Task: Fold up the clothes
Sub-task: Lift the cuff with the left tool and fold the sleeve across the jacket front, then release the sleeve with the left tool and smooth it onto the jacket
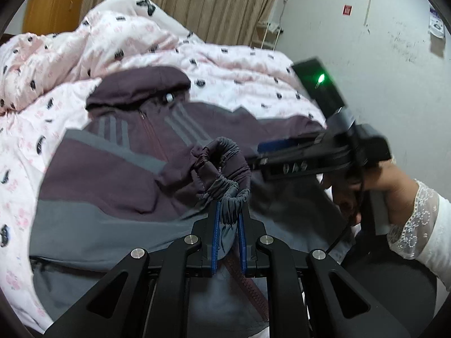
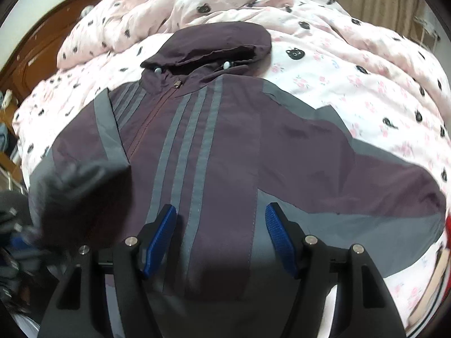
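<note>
A maroon-and-grey hooded jacket lies front-up on a bed, spread across a pink quilt printed with small black cat faces and flowers. Its hood points toward the crumpled far end of the quilt, the zip runs down the chest, and grey stripes fan out on either side of it. The left gripper is clamped on gathered grey fabric, the elastic cuff of one sleeve, which bunches up just ahead of its blue pads and loops over the jacket's body; more of the zip shows below, between the black arms. The right gripper hangs over the lower front of the jacket with its jaws well apart and nothing between them, its blue pads flanking the striped panel. In the left wrist view that same right gripper reaches in from the right, a green light glowing on its housing, gripped by a hand in a white lace-edged sleeve. Beige curtains hang behind the bed beside a scuffed white wall, and a wooden headboard edges the right wrist view.
</note>
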{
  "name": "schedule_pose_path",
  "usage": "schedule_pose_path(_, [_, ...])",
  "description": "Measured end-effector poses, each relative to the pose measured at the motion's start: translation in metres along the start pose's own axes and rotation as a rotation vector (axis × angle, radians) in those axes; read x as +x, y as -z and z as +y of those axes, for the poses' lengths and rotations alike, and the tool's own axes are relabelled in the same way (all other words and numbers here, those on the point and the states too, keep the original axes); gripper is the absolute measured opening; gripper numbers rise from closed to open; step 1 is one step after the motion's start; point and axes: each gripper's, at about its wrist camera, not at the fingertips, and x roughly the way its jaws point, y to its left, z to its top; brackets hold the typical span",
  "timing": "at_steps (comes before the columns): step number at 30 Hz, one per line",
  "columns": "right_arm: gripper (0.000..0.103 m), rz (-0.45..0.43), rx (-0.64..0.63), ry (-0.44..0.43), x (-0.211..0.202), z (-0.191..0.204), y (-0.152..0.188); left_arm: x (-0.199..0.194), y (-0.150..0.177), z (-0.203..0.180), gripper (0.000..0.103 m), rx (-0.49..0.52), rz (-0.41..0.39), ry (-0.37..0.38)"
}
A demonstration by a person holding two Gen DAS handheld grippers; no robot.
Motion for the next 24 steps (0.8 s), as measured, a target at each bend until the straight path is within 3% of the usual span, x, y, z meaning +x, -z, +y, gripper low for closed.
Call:
schedule_pose_path(5, [0.068,-0.022,0.052,-0.033,-0.001,-0.009,0.003,0.012,0.013,-0.019,0.016,0.070,0.028,-0.038])
schedule_pose_path(10, [0.068,-0.030,0.052,-0.031,0.000,-0.009,0.002,0.013,0.021,-0.039,0.047,0.135,0.025,-0.050])
schedule_pose_path(11, [0.068,-0.033,0.057,-0.033,0.000,-0.009,0.002,0.013,0.021,-0.043,0.048,0.155,0.020,-0.058])
schedule_pose_path(15, [0.068,-0.044,0.071,-0.042,-0.002,-0.011,0.001,0.005,0.024,-0.059,0.050,0.223,0.020,-0.019])
schedule_pose_path(20, [0.068,-0.073,0.061,-0.055,-0.014,-0.009,0.002,-0.024,0.012,-0.053,0.050,0.179,-0.011,0.076])
schedule_pose_path(24, [0.068,-0.112,0.035,-0.094,-0.035,0.000,0.010,-0.051,-0.011,-0.020,0.050,0.128,-0.092,0.024])
